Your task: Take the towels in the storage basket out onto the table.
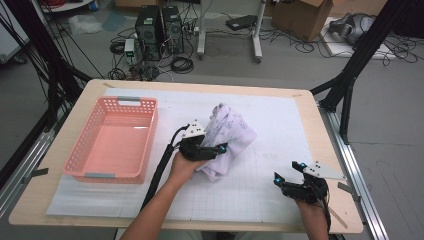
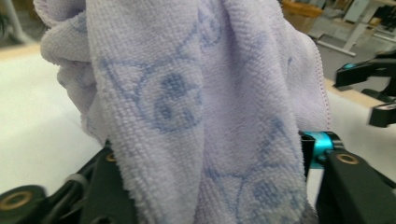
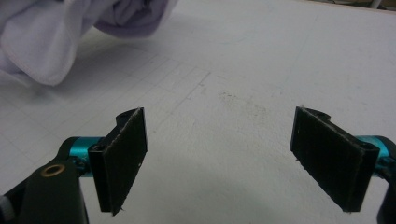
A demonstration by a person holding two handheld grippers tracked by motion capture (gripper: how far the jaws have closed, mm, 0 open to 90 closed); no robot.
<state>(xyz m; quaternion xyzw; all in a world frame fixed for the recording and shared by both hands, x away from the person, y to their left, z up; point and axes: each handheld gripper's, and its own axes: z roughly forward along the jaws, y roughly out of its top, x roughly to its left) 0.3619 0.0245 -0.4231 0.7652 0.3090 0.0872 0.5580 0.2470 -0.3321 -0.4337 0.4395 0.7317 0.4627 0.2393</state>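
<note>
towel: was pale lilac, printed with blue-violet rings and lines
basket: was salmon pink with grey handles
mat: was white, faintly gridded
table: was light wood

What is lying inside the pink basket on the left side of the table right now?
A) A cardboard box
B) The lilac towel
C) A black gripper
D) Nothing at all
D: in the high view the pink basket shows only its bare bottom, while the lilac towel sits bunched on the white mat to its right, with the left gripper at the cloth.
</note>
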